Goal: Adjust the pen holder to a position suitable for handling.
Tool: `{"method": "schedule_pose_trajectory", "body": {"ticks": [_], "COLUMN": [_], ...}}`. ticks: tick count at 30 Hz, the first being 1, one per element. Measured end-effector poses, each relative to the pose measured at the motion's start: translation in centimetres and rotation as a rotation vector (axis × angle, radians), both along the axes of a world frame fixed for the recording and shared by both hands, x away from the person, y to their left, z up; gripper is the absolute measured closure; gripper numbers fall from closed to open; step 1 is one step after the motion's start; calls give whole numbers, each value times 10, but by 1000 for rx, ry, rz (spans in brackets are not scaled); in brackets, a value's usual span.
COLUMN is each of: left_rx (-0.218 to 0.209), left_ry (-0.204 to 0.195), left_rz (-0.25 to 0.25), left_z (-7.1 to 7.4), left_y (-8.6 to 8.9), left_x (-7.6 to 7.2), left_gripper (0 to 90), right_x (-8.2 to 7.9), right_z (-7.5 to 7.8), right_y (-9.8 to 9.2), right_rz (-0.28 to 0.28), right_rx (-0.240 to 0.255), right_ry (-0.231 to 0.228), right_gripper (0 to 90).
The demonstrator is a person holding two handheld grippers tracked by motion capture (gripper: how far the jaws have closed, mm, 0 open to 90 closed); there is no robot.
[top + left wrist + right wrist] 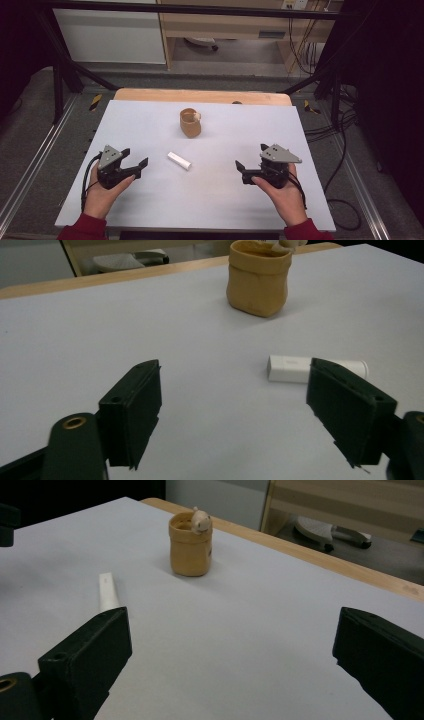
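Hidden and cut-off parts

The near black jaw covered one end of the white tube (pixel 300 368) in the left gripper view; the small pale thing (pixel 201 520) at the tan cup's (pixel 190 550) rim was too small to identify, the cup's inside unseen.

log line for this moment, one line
left gripper open, empty | right gripper open, empty | white tube lying between them | tan cup upright behind

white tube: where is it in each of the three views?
High view: white tube lies mid-table, between the grippers.
Left gripper view: right of centre, partly behind the right-hand jaw.
Right gripper view: left, above the left-hand jaw.
Shared landmark: tan cup beyond it.
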State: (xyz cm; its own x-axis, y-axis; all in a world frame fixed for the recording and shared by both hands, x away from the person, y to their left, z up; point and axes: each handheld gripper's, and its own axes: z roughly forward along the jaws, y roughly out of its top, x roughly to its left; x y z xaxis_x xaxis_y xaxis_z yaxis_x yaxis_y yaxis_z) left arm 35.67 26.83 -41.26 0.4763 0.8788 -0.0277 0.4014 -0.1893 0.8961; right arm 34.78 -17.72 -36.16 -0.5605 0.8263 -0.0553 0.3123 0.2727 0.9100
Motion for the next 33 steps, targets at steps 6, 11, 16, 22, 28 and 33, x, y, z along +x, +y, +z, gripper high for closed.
{"method": "schedule_pose_trajectory", "body": {"ticks": [6,11,16,22,28,33], "left_rx": [-1,-3,15,21,19,18], "left_ry": [4,11,19,34,38,38], "left_rz": [-5,-13,-7,-6,-11,-11], "left_z": [1,0,-3,-5,-6,-6], "left_y": [3,4,4,3,2,2], "left_x": [-13,-19,-15,-13,-12,-12], "left_gripper": [124,93,85,81,78,74], "right_x": [10,17,23,33,42,47], "right_z": [9,16,19,21,19,14], "right_y": [15,29,45,64,80,90], "right_rz": [38,70,109,144,175,203], "right_rx": [-19,-42,-69,-100,-135,-160], "right_ry": [33,57,69,92,123,148], "right_gripper": [35,33,37,40,40,40]}}
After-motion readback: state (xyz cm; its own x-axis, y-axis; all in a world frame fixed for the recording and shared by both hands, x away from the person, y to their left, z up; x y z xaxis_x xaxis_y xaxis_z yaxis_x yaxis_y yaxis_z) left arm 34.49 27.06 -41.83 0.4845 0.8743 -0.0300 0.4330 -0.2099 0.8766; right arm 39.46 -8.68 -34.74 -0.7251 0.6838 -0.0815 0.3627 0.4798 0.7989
